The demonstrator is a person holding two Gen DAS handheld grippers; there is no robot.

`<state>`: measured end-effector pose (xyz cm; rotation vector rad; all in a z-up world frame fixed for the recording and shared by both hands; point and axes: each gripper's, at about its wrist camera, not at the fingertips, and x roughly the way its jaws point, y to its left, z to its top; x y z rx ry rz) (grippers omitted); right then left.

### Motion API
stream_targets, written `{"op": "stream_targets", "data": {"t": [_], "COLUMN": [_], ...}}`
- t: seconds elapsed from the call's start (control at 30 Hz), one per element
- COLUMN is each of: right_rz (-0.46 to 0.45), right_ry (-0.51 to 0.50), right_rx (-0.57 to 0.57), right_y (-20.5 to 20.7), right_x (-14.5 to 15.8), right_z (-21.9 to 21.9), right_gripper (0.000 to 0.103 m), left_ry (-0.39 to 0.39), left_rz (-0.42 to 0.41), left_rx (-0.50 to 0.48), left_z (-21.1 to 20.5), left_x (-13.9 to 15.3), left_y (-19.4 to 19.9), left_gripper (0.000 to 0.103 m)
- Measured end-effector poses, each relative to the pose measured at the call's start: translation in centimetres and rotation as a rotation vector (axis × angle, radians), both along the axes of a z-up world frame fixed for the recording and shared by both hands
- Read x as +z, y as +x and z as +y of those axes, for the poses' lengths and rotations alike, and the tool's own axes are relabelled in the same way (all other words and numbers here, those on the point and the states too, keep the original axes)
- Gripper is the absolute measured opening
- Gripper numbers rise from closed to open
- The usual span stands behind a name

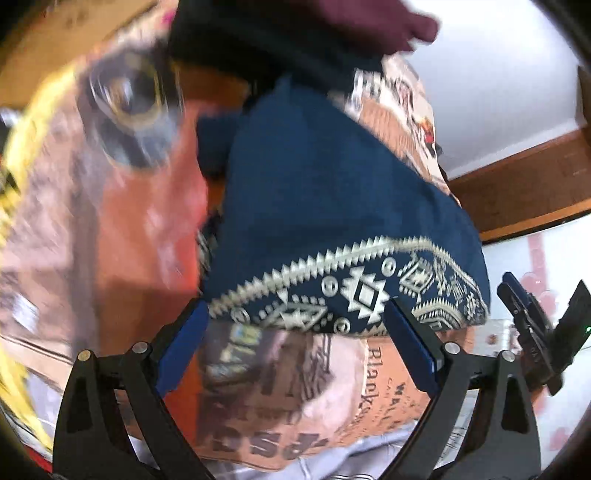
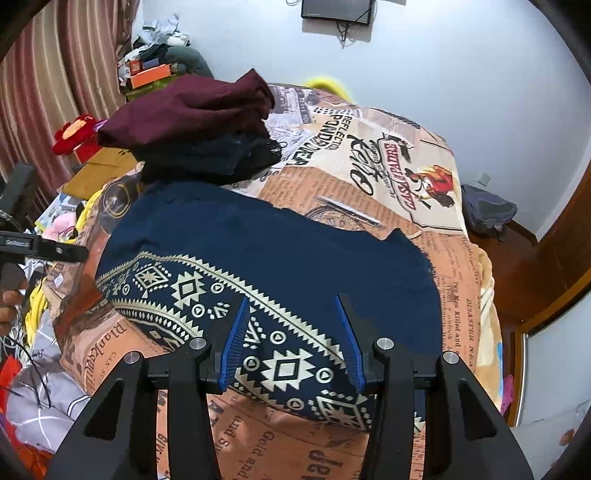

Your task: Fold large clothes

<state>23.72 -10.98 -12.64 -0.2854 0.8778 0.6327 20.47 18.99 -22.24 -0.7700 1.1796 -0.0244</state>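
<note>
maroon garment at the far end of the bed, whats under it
The maroon garment lies on top of a darker folded garment, both on the newspaper-print bedspread. Anything deeper in that stack is covered.

A bed [image 2: 436, 236] covered with an orange and cream newsprint-patterned spread fills the middle of the room, set against a plain pale blue-white wall [image 2: 461, 74] on the far side. A dark screen [image 2: 336, 11] hangs high on that wall with cables dangling beneath it, and red-and-cream striped curtains [image 2: 48, 85] hang on the left beside a cluttered heap of boxes and cloths [image 2: 155, 62]. Brown wooden flooring [image 2: 517, 273] shows to the right of the bed, where a grey bag [image 2: 487, 214] slumps in the far corner.
</note>
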Motion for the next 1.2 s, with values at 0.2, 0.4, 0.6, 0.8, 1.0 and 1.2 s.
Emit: {"op": "stream_targets", "data": {"t": [0.2, 0.4, 0.6, 0.8, 1.0, 1.2], "right_rz": [0.018, 0.059, 0.086, 0.102, 0.117, 0.116], "right_ry": [-0.008, -0.025, -0.037, -0.032, -0.039, -0.03], "right_rx": [0.004, 0.006, 0.007, 0.005, 0.01, 0.008], "right_y": [-0.1, 0.5, 0.8, 1.1, 1.1, 1.3], "right_x": [-1.0, -2.7, -3.9, -4.3, -4.9, -4.3], "right_z": [0.6, 1.2, 1.5, 1.4, 1.7, 1.8], "right_gripper": [0.043, 0.043, 0.043, 0.043, 0.043, 0.043], "left_ry": [-0.246, -0.219, -0.066, 0.117, 0.245, 0.487], "left_rz": [0.069, 0.022, -0.033, -0.106, -0.175, -0.309], "left_rx": [0.028, 0.053, 0.07, 0.093, 0.095, 0.028], "left_z": [-1.5, -2.0, -2.8, -4.6, -5.3, -8.4], "left_x": [-4.3, -4.6, -4.4, -3.6, -2.1, 3.3], "left_y": [0.4, 2.0, 5.2, 6.9, 7.3, 5.9], "left_gripper": [0.096, 0.096, 0.084, 0.069, 0.018, 0.012]}}
